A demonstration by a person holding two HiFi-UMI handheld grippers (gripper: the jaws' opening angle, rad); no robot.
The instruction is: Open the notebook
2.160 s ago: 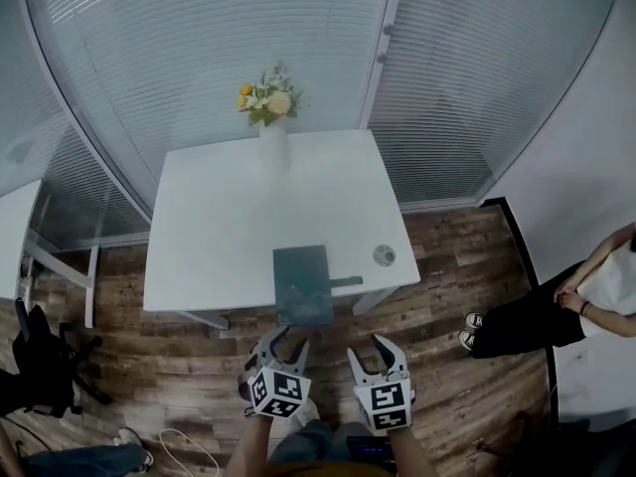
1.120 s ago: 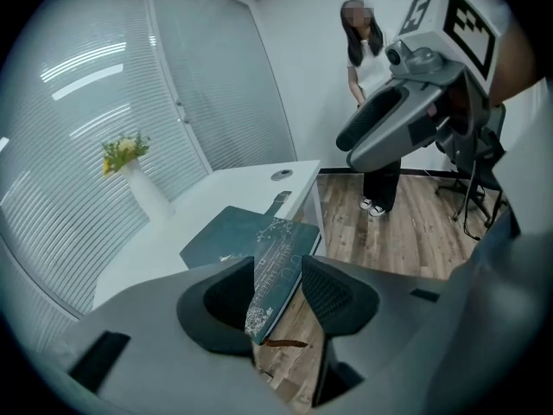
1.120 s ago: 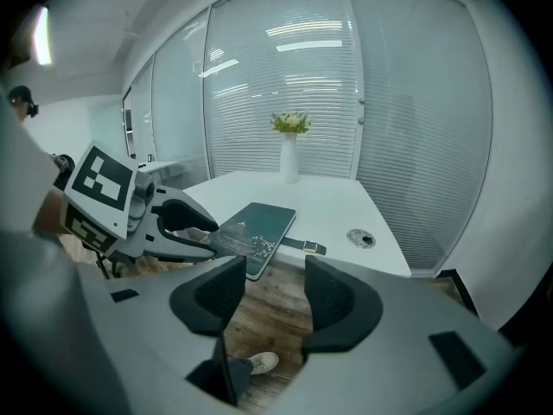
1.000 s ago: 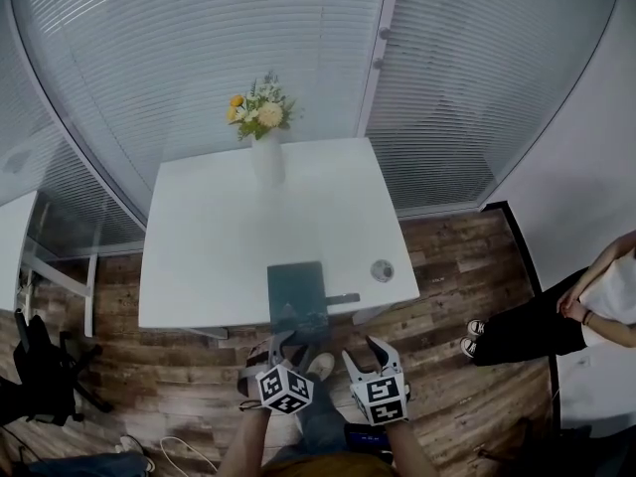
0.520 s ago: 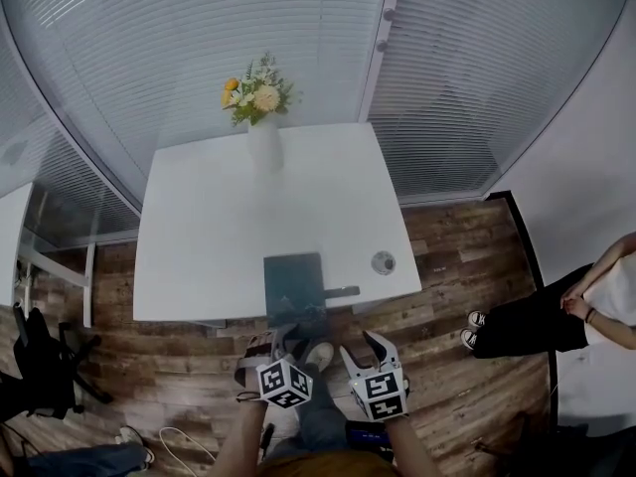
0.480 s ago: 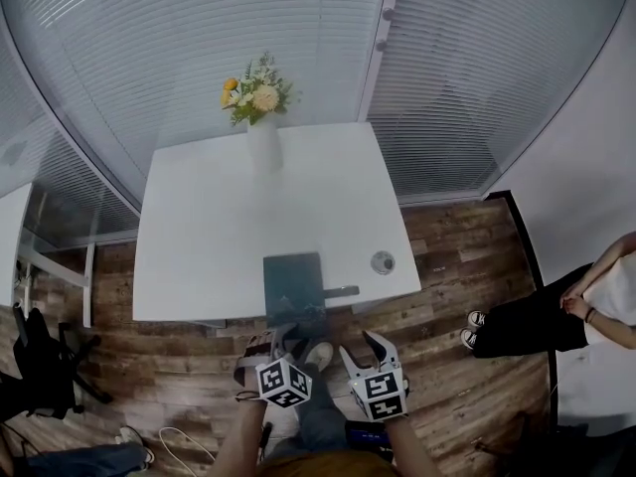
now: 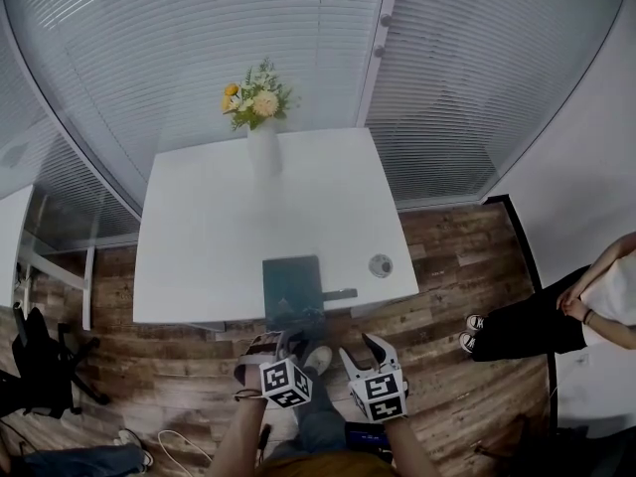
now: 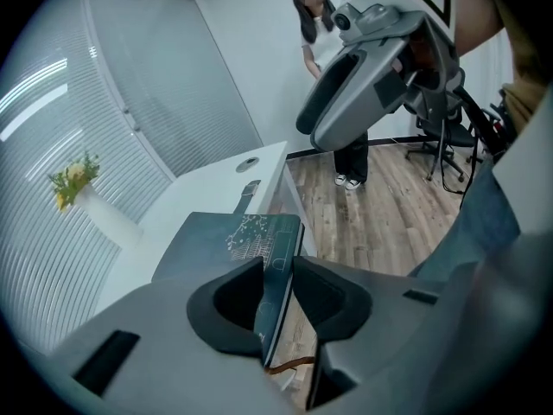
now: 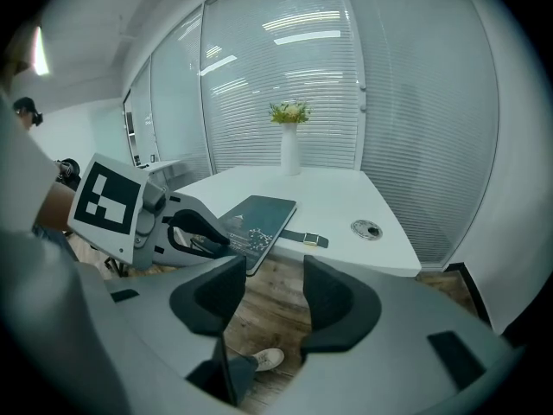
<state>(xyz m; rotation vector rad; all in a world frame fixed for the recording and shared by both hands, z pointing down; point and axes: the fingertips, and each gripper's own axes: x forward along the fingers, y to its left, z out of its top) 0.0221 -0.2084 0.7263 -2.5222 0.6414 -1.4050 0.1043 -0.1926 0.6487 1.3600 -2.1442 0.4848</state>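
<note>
Notebook [image 7: 292, 284]: closed, overhanging near edge of tabletop [image 7: 219, 227], so left gripper [image 8: 276, 266], jaws just closing, clamped its protruding edge; right gripper [image 9: 274, 271] open-jawed, empty.

Room setting. Curved glass walls [image 7: 199, 58] fitted with horizontal blinds enclose a white rectangular bench [image 7: 209, 237] standing on a wood-plank floor [image 7: 467, 256]. A white vase of flowers [image 7: 263, 149] stands at the bench's far edge. A black office chair [image 7: 45, 361] stands at left, and a plain white wall [image 7: 596, 147] rises at right.
</note>
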